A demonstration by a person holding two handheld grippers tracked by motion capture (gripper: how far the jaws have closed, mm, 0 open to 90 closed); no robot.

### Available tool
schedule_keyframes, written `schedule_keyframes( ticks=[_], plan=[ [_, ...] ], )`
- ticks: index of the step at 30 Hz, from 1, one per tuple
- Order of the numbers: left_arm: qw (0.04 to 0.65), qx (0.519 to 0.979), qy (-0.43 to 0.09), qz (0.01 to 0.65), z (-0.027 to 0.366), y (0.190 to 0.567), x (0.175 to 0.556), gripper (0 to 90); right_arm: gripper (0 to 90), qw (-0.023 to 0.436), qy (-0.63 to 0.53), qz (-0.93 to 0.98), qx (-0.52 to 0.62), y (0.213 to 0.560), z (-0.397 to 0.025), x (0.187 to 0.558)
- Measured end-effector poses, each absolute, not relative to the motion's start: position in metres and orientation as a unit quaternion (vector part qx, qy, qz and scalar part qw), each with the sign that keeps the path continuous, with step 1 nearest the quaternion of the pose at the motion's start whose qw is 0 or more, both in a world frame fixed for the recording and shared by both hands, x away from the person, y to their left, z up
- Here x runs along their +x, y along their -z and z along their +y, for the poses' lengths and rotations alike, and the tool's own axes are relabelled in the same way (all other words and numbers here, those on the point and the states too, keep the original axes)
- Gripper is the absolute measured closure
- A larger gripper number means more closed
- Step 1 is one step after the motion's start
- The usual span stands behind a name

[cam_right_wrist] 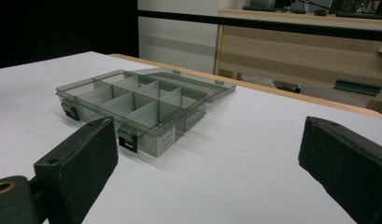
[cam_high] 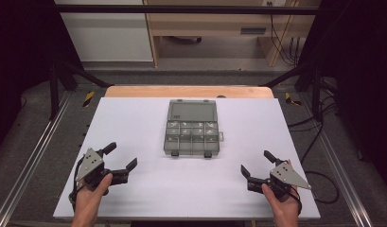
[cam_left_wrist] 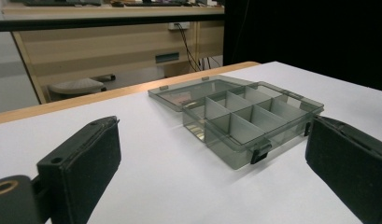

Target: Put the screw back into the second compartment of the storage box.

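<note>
A smoky clear plastic organizer box (cam_high: 191,135) lies in the middle of the white table (cam_high: 134,118), its lid folded flat toward the far side. Dividers split its base into several compartments (cam_left_wrist: 247,114); two dark latches sit on its near edge (cam_right_wrist: 127,138). Some compartments seem to hold small pale pieces in the high view. My left gripper (cam_high: 120,157) rests open at the near left, held by a hand, nothing between its jaws. At the near right my right gripper (cam_high: 256,162) is open too, also empty. Both point toward the box from a distance.
The table's wooden far edge (cam_high: 189,91) shows beyond the white top. Black frame posts (cam_high: 54,85) and metal rails (cam_high: 35,151) flank the table. Wooden furniture (cam_high: 215,23) stands behind, with cables (cam_high: 319,137) on the floor at the right.
</note>
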State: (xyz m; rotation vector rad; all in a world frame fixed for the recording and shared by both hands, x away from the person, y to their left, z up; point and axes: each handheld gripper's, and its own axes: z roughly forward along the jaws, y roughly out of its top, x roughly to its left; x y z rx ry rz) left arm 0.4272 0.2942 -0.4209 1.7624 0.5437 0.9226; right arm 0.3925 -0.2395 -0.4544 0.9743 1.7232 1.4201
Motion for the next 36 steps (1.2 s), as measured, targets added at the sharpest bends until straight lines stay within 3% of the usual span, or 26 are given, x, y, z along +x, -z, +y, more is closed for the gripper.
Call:
schedule_keyframes(
  ticks=[6, 13, 25, 36],
  plan=[
    [0.533, 0.706, -0.407, 0.228, 0.306, 0.424, 0.423, 3.3, 4.7, 0.350, -0.549, 0.660, 0.375, 0.454, -0.244, 0.393],
    [0.534, 0.704, -0.420, 0.205, 0.305, 0.430, 0.422, 2.6, 4.1, 0.356, -0.552, 0.657, 0.370, 0.453, -0.247, 0.394],
    [0.557, 0.690, -0.413, 0.206, 0.307, 0.438, 0.419, 1.7, 3.1, 0.367, -0.558, 0.646, 0.369, 0.457, -0.259, 0.397],
    [0.556, 0.708, -0.401, 0.173, 0.297, 0.440, 0.420, 1.4, 2.9, 0.353, -0.567, 0.660, 0.345, 0.461, -0.249, 0.400]
  ],
)
